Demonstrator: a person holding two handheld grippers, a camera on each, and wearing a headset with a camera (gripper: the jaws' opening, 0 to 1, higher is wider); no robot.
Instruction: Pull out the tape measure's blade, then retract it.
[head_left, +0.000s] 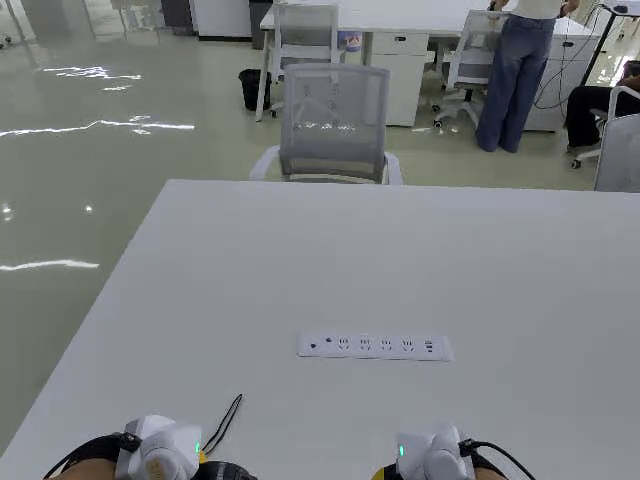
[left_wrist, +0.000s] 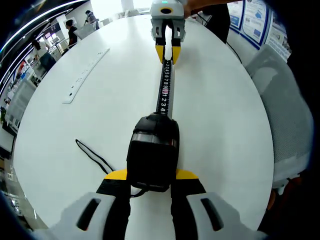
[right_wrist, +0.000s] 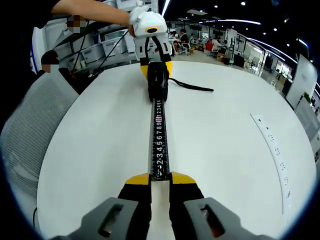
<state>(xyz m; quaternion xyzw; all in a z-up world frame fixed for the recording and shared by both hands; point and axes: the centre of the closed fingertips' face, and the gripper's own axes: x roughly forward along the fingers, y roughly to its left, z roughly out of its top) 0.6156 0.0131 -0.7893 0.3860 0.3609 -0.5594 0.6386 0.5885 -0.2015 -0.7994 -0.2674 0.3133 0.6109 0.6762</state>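
Head view: white bench (head_left: 350, 260) is broad and bare from the centre out to its far edge at 12 o'clock. Its left edge slants from 7 up to 11 o'clock, with glossy floor (head_left: 90, 150) beyond. A mesh chair (head_left: 333, 125) is tucked at the far edge. A power strip (head_left: 375, 346) lies flat toward 12 o'clock from both grippers, well apart from them, long side parallel to the near edge.

Left gripper view: left hand-held gripper (left_wrist: 151, 175) is clamped on the black case (left_wrist: 152, 150) of the tape measure, one yellow tip on each flank. The case's mouth faces 12 o'clock. A black strap (left_wrist: 92, 155) trails off on the bench toward 9 o'clock. The bench edge curves close along 3 o'clock, leaving little room on that side and plenty toward 9.

Right gripper view: right hand-held gripper (right_wrist: 160, 179) is narrow, its tips pinching the free end of the blade (right_wrist: 159, 145). The blade is drawn out straight and low over the bench, numbers up, long axis 6 to 12 o'clock, running to the case at 12. The bench edge is close at 9 o'clock, with a wide surface toward 3.
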